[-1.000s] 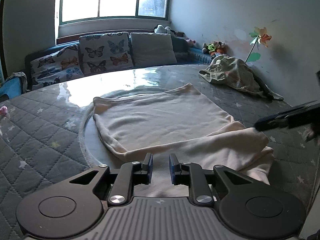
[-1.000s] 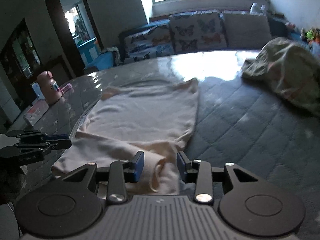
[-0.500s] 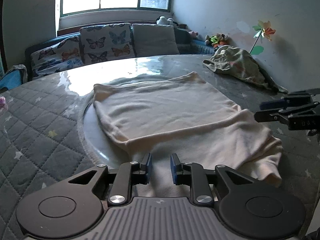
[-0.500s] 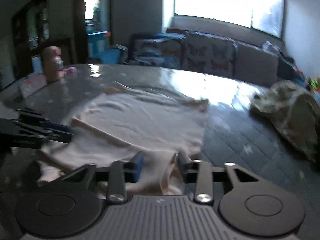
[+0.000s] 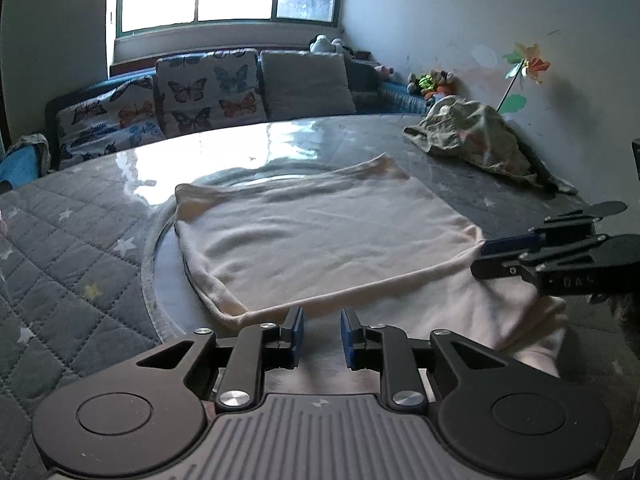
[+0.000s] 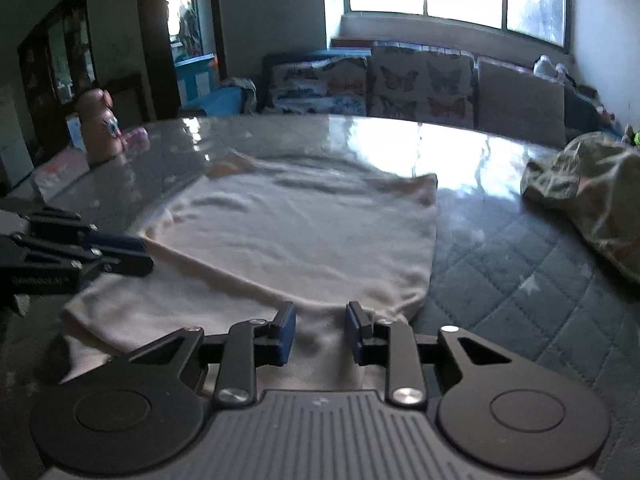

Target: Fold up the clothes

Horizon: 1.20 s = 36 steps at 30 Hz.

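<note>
— Step in hand? Mid-fold, likely: cream shirt (image 5: 320, 240) spread mid-frame on the quilted table (image 5: 72, 264), near edge doubled over.
— Jaws? Left gripper (image 5: 321, 332) narrowly parted, gripping nothing visible. Right gripper (image 6: 320, 330) just been closing (cloth beneath, no pinch visible).
— Next? Probably pinch the near fold, carry across.

Left tongs (image 5: 322, 334) slightly parted; right tongs (image 6: 320, 332) just narrowed, angled down.

Cream garment (image 5: 320, 240) near edge hidden behind left tongs (image 5: 321, 332); grip unclear.
</note>
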Each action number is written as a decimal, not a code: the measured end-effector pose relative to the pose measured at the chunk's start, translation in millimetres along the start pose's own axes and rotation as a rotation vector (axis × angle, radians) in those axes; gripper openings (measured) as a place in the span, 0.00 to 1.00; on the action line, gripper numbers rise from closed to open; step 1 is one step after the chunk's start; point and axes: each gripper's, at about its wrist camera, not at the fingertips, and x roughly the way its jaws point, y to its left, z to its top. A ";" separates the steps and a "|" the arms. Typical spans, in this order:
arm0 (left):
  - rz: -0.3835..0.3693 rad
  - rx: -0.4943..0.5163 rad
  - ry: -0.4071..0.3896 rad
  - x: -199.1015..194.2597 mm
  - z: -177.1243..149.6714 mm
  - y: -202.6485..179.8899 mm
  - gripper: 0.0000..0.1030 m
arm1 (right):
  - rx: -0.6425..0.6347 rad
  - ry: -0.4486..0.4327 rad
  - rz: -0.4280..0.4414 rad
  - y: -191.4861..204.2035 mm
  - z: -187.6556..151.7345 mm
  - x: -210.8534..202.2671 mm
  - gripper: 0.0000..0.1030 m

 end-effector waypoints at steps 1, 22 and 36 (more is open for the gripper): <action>0.005 -0.004 0.007 2.1 -0.3 1.9 0.22 | -0.003 0.000 0.001 -0.5 -0.2 -0.3 0.23; -0.070 0.133 0.026 -43.1 -36.3 -36.8 0.33 | -0.137 0.056 0.030 26.6 -22.6 -34.2 0.25; -0.089 0.350 0.018 -78.6 -64.3 -60.1 0.45 | -0.154 0.059 0.035 18.8 -17.0 -44.9 0.35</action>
